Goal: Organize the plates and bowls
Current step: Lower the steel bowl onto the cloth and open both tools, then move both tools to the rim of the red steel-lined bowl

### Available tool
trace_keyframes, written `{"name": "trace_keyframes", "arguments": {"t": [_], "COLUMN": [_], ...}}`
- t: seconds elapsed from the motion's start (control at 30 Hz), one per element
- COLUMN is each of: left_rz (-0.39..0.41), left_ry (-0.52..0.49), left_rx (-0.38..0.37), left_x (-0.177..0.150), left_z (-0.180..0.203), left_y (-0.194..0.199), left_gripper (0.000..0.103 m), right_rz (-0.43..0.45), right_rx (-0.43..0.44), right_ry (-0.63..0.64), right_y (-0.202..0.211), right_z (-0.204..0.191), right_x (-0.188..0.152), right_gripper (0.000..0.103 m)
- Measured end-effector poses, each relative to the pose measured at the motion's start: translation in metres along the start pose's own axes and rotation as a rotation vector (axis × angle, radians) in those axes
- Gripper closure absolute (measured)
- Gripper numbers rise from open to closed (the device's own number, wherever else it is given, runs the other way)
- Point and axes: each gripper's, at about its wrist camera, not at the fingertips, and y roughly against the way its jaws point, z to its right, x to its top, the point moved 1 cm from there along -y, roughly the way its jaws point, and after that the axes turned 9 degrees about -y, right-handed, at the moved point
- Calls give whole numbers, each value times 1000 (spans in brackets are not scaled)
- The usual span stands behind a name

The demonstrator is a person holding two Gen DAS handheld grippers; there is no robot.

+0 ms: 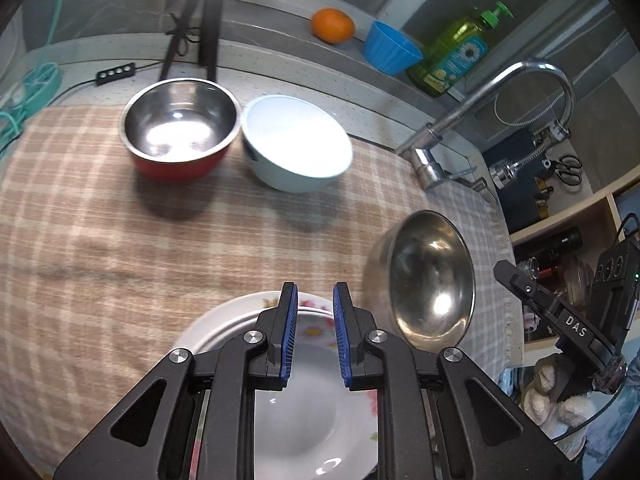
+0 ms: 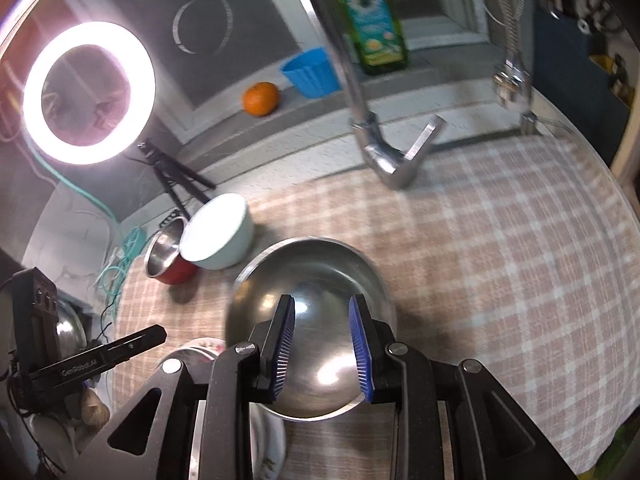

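A white floral plate (image 1: 224,324) lies on the checked cloth right under my left gripper (image 1: 315,300), which is open with nothing between its blue pads. A large steel bowl (image 1: 428,280) stands to its right; in the right wrist view this steel bowl (image 2: 312,280) sits under my open right gripper (image 2: 322,312), whose pads hover over its inside. A red bowl with a steel inside (image 1: 180,128) and a pale blue bowl (image 1: 296,140) stand side by side at the far edge. They also show in the right wrist view: red bowl (image 2: 168,256), pale bowl (image 2: 218,236).
A tap (image 1: 500,92) rises at the far right, with a tripod (image 1: 200,24) at the back. An orange (image 1: 333,25), a blue cup (image 1: 390,48) and a green soap bottle (image 1: 456,56) stand on the ledge. A ring light (image 2: 88,92) glows at left.
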Motion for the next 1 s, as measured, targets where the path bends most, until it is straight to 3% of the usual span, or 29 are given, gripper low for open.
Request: {"name": "trace_keyframes", "arguments": {"t": [0.23, 0.53, 0.73, 1.0], "left_rz": [43, 87, 101, 74], "left_ry": [66, 110, 77, 3], "left_rx": [43, 99, 113, 88], "left_x": [1, 12, 36, 78], "left_z": [-47, -100, -132, -162], "left_y": [24, 43, 48, 34], "left_gripper": [87, 87, 87, 87], "right_rz": [8, -111, -186, -202], "right_rx": [78, 123, 147, 123], "right_ry": [24, 123, 68, -8], "right_y": [-9, -42, -67, -101], "right_z": [-41, -112, -140, -167], "right_x": [4, -3, -17, -19], "right_gripper": [78, 78, 78, 78]}}
